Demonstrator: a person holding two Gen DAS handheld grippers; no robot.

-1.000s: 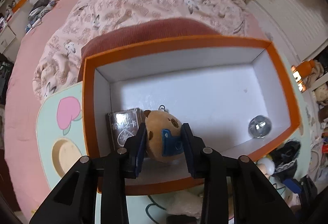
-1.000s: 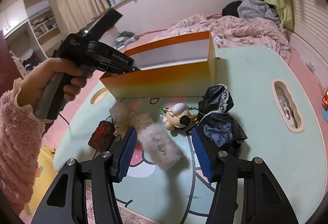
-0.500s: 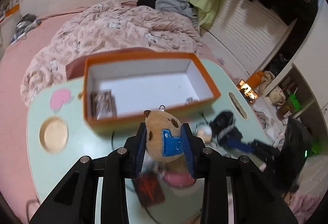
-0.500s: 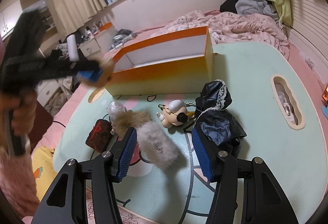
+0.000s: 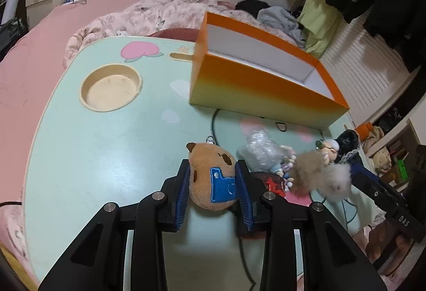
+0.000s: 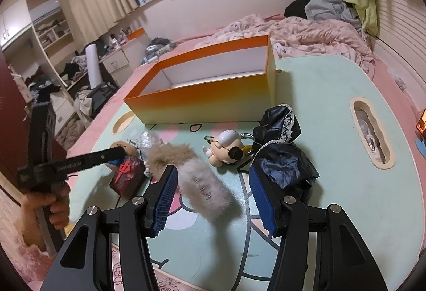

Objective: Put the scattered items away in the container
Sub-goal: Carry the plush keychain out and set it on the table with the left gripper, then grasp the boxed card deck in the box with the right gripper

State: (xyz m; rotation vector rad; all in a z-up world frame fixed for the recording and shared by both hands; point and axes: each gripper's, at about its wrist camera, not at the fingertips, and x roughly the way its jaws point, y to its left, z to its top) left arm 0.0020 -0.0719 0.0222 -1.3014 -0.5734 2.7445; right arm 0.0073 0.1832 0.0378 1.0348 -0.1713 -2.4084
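One plush (image 5: pixel 211 179) between left hand-held gripper (image 5: pixel 213 191) pads

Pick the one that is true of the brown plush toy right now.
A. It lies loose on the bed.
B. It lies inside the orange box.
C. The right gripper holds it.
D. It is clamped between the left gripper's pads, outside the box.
D: the left wrist view shows the plush toy squeezed between the left gripper's blue pads, above the table and short of the orange box.
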